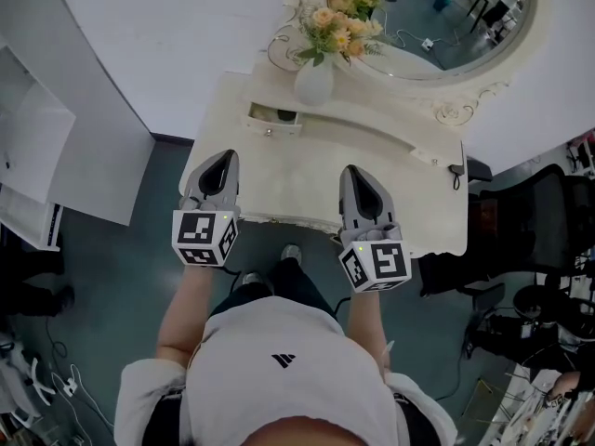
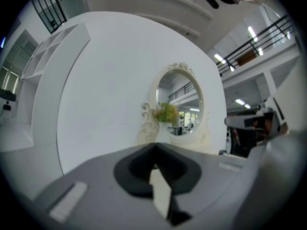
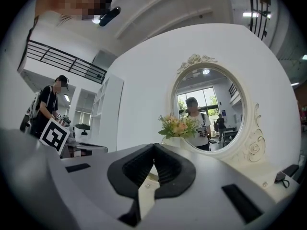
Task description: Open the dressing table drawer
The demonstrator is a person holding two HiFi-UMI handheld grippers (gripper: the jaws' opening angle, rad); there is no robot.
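The cream dressing table (image 1: 409, 203) stands against the white wall under an oval mirror (image 1: 446, 17). A small drawer (image 1: 273, 119) on its top left, in front of the flower vase (image 1: 314, 80), stands slightly pulled out, with a dark gap showing inside. My left gripper (image 1: 220, 163) hovers over the table's front left part, short of the drawer, jaws shut and empty. My right gripper (image 1: 357, 178) is over the front middle, also shut with nothing in it. The left gripper (image 2: 154, 148) and the right gripper (image 3: 154, 147) both face the mirror and flowers (image 3: 178, 126).
A small black object with a cord (image 1: 456, 170) lies at the table's right edge. A black office chair (image 1: 535, 207) stands to the right and a white shelf unit (image 1: 28, 137) to the left. A person (image 3: 48, 104) stands off to the side.
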